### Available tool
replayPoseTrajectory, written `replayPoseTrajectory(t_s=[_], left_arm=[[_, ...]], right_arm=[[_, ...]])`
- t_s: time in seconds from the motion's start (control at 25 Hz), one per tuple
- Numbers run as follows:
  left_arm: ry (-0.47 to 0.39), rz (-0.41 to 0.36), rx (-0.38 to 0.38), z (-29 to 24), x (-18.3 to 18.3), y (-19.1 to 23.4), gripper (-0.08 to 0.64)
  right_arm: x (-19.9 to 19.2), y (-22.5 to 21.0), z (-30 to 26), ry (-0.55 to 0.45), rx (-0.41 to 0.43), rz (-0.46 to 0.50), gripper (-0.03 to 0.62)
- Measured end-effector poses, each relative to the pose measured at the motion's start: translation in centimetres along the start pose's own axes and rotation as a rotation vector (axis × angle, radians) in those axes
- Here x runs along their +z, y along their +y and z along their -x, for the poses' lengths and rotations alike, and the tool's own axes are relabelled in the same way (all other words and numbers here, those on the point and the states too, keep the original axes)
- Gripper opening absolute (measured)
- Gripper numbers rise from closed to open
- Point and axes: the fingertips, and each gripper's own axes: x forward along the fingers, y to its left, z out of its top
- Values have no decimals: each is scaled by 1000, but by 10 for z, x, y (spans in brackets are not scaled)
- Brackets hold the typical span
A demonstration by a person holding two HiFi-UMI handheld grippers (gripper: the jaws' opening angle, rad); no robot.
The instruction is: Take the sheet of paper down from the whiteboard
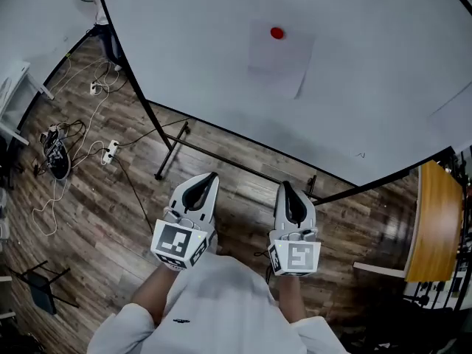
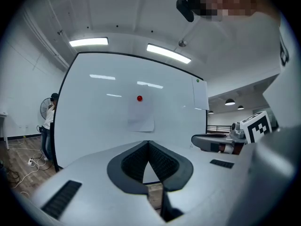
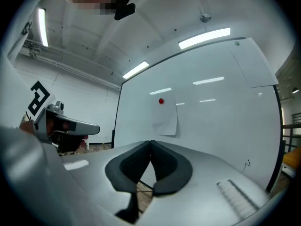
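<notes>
So the whiteboard (image 1: 221,87) is one big smooth glossy panel on a thin black frame with legs, standing on a wood-plank floor (image 1: 96,220). The single sheet of paper (image 1: 279,61) hangs flat on it, pinned by one small round red magnet (image 1: 276,32) at its top edge. The paper's plain white, rectangular and barely stands out from the board, so I can't tell if anything's written on it. The person has two grippers out. The left gripper (image 1: 209,177) and right gripper (image 1: 285,187) sit side by side, both in smooth grey plastic shells, each with a square-marker cube at the back. Both sets of jaws are pressed together at the tips with nothing between them. The dark ribbed pads (image 2: 162,161) meet at the front and leave just a little triangular gap behind. The paper is straight ahead of both jaws and higher than the tips, well apart from them. From the left jaws it's a touch left of centre, from the right jaws a touch right. There's a second pale sheet (image 2: 200,94) way off to the right of the jaws, cut off in the head view. A tangle of white cables (image 1: 66,146) lies on the floor off to the left, and a round wooden table (image 1: 435,227) pokes in on the right, only half visible.
</notes>
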Motion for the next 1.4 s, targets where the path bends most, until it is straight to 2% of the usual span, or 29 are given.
replayPoseTrajectory(t_s=[0.28, 0.6, 0.84, 1.08, 1.4], left_arm=[[14, -3, -97, -82, 11, 54, 6], [22, -6, -185, -131, 22, 78, 6], [9, -14, -200, -155, 31, 68, 6], [-8, -13, -177, -161, 34, 73, 6], [-2, -11, -193, -174, 35, 64, 6]], right_arm=[[-8, -22, -84, 19, -86, 6, 11], [1, -41, -127, 21, -159, 46, 11], [7, -59, -145, 10, -160, 22, 11], [9, -64, -154, -10, -139, 21, 11], [11, -76, -164, -16, -144, 2, 11]])
